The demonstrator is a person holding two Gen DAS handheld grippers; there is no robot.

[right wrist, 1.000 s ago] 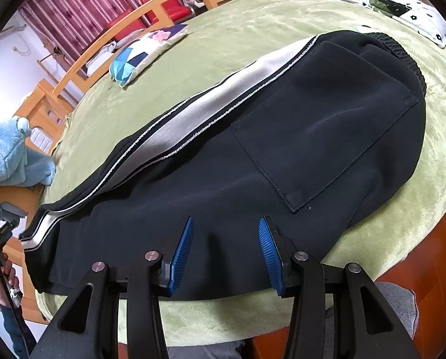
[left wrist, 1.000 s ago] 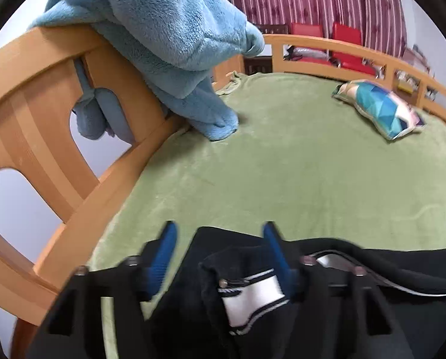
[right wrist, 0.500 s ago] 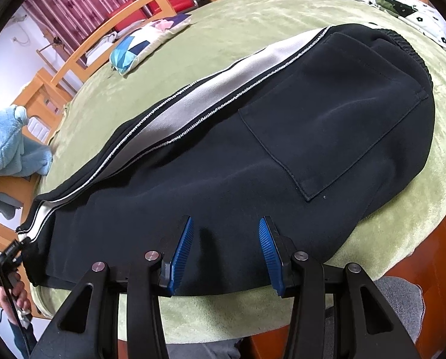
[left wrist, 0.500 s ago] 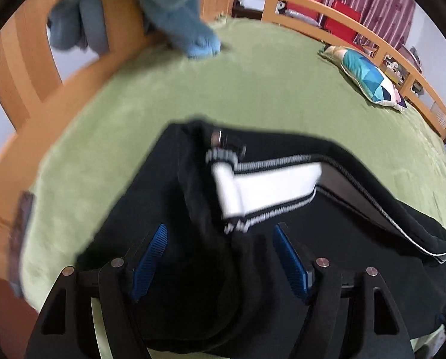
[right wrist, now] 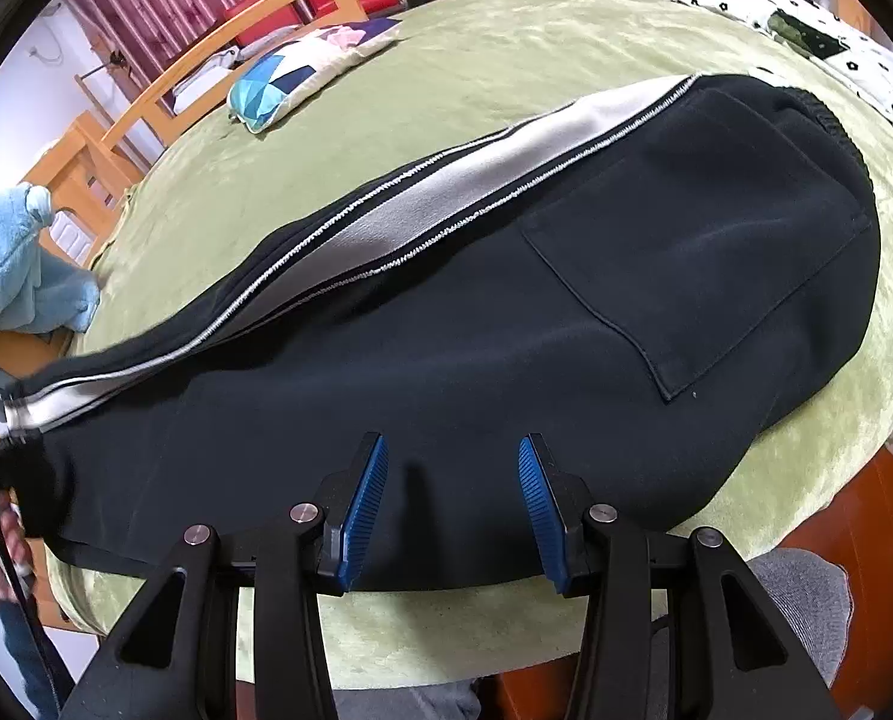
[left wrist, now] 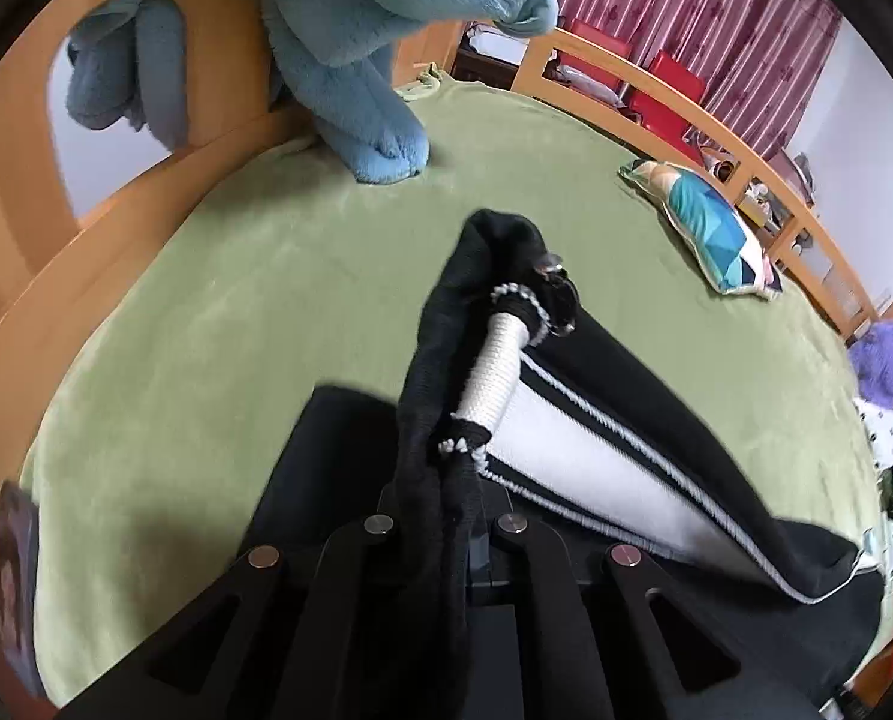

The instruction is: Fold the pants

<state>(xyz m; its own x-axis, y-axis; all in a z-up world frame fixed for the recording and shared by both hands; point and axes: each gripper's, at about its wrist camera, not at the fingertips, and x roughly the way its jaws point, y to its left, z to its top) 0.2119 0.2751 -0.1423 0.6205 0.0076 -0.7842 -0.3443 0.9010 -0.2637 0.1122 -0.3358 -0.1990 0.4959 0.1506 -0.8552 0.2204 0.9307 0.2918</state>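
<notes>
My left gripper (left wrist: 446,498) has just snapped shut on the cuff end of the pants (right wrist: 506,324), which stretch lengthwise across the green blanket (right wrist: 506,42) toward the waistband, while my right gripper (right wrist: 452,498) hovers half-open, empty, over their near edge.

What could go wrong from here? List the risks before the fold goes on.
1. The left gripper is shut on only a bunched bit of the pants at the leg cuff; the fabric may slip out when lifted.
2. The right gripper is open above the near edge, holding nothing, so the pants may drag across the green blanket and wrinkle.
3. That near edge lies close to the bed's edge; a pull could slide it off.
</notes>
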